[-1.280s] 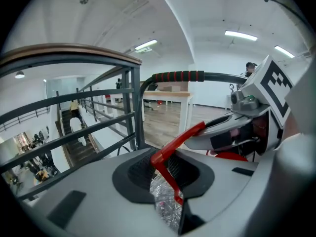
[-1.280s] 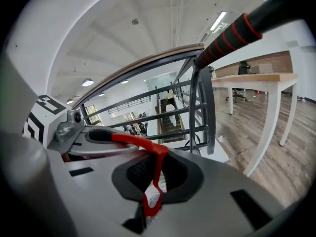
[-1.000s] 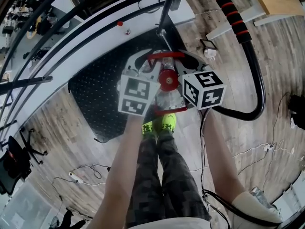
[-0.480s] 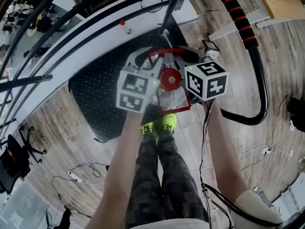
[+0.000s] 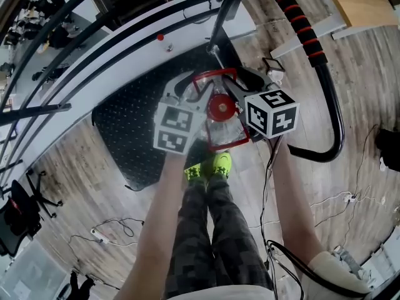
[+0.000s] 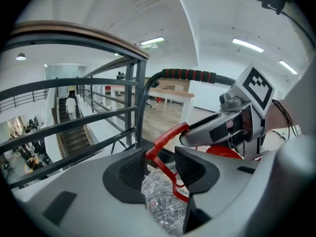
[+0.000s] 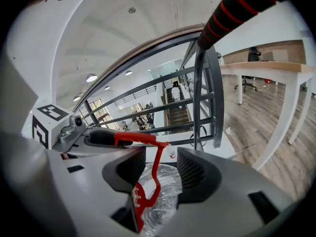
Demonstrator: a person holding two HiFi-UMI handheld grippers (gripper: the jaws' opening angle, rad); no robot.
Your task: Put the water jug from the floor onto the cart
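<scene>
The clear water jug (image 5: 222,130) with a red cap (image 5: 220,108) and a red carry handle (image 5: 215,74) stands at the near edge of the cart's black deck (image 5: 131,124). My left gripper (image 5: 190,87) comes at the handle from the left and my right gripper (image 5: 240,83) from the right. Both have just been opening. In the left gripper view the handle (image 6: 165,137) passes between the spread jaws of the left gripper (image 6: 160,167), above the jug (image 6: 160,204). In the right gripper view it (image 7: 136,138) hangs free between the pads of the right gripper (image 7: 160,169).
The cart's push bar (image 5: 300,17) with red and black grips curves round on the right. A dark railing (image 5: 75,36) runs behind the deck. Cables (image 5: 350,195) trail over the wooden floor. The person's yellow shoes (image 5: 209,164) stand just short of the jug.
The right gripper's marker cube has edged right and up, away from the red cap. The left cube has hardly moved. The jug stays in the same spot on the deck.
</scene>
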